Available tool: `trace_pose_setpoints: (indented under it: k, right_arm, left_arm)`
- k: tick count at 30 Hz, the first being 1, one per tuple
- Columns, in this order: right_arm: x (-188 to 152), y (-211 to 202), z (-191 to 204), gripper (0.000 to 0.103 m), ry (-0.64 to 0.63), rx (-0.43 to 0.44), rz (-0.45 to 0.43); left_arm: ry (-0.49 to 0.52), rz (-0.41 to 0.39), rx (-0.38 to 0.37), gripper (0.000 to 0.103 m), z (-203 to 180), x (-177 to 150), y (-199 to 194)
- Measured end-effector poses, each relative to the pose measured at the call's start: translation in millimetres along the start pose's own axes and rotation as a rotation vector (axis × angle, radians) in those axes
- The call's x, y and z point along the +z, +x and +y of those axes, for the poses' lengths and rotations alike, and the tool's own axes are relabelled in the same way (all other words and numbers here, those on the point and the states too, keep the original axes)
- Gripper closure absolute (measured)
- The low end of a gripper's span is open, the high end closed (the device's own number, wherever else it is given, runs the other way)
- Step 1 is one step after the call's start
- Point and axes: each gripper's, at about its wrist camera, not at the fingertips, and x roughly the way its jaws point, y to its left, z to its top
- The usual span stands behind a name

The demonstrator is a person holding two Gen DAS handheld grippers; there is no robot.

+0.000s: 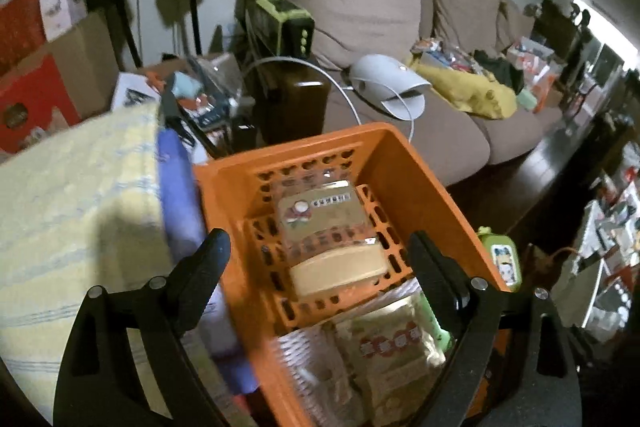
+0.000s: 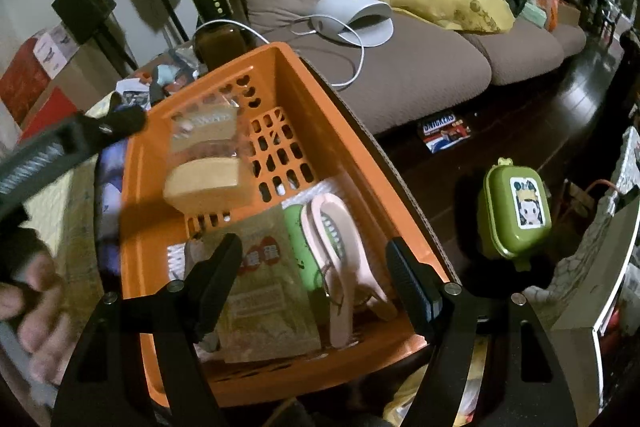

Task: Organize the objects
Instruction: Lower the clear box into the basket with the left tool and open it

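left gripper [image 1: 320, 259] jaws apart, empty, over basket | right gripper [image 2: 314, 261] jaws apart, empty | orange basket [image 2: 352, 131] beside sofa [image 2: 400, 67] | clear packet [image 1: 332, 235] and brown packet [image 2: 268, 291] inside basket | green box [image 2: 516, 211] on floor

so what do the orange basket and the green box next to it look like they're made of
Orange basket: moulded plastic, going by the smooth, slightly glossy walls and punched cut-outs. Green box: probably hard plastic too, with rounded glossy edges and a printed sticker on the lid.
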Motion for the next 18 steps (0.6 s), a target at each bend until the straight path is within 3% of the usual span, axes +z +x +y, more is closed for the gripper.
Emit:
trace_pose_setpoints:
  k: [4, 9, 12, 14, 18]
  right_arm:
    - [0, -2, 4, 0.027, -0.028, -0.006, -0.002]
    - [9, -17, 1, 0.027, -0.038, 0.014, -0.016]
    - [15, -35, -4, 0.027, -0.027, -0.001, -0.048]
    - [17, -48, -4, 0.027, -0.042, -0.035, -0.074]
    - [17, -71, -3, 0.027, -0.103, -0.044, -0.066]
  left_arm:
    - [0.028, -0.010, -0.025, 0.014, -5, -10, -28]
    - [-0.001, -0.067, -0.098, 0.002, -3, -17, -74]
    - [0.011, -0.076, -0.104, 0.001, -2, -14, -94]
    - [0.037, -0.048, -0.082, 0.001, -4, -13, -103]
    - [0.078, 0.124, -0.049, 0.001, -1, -25, -108]
